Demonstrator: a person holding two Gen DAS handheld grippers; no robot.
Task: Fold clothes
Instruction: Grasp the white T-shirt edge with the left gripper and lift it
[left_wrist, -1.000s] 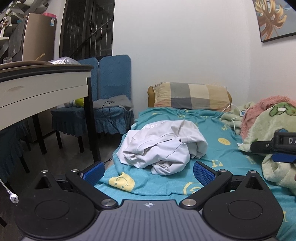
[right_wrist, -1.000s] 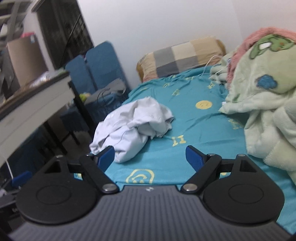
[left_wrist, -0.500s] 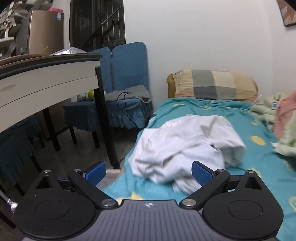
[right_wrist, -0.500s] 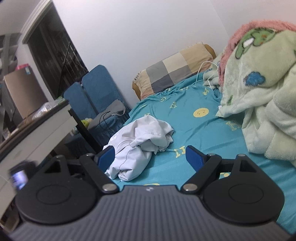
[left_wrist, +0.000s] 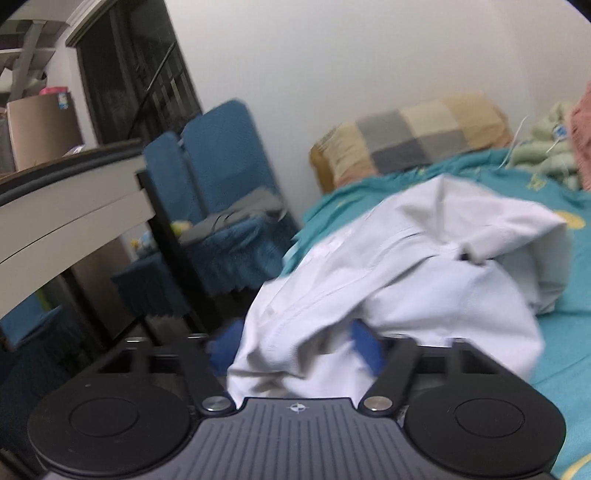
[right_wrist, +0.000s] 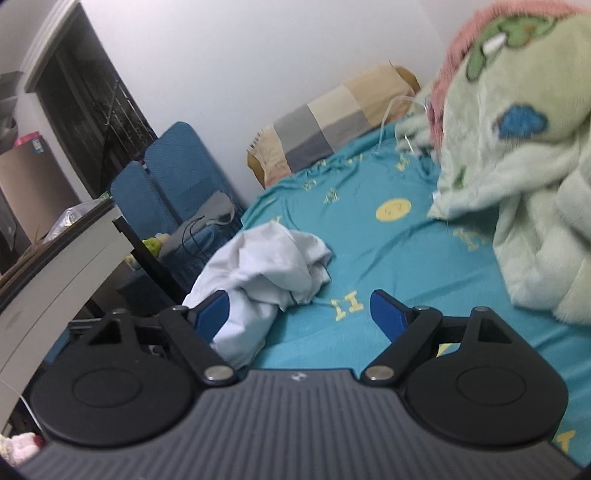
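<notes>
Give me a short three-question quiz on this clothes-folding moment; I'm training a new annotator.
1. True or false: the white garment lies crumpled on the teal bedsheet.
2. Which gripper has cloth between its fingers: A) left gripper B) right gripper?
3. Fill in: the checked pillow sits at the ____ end of the bed from the cameras.

Key: 1 true. 2 A; its jaws are apart, not clamped. 3 far.
</notes>
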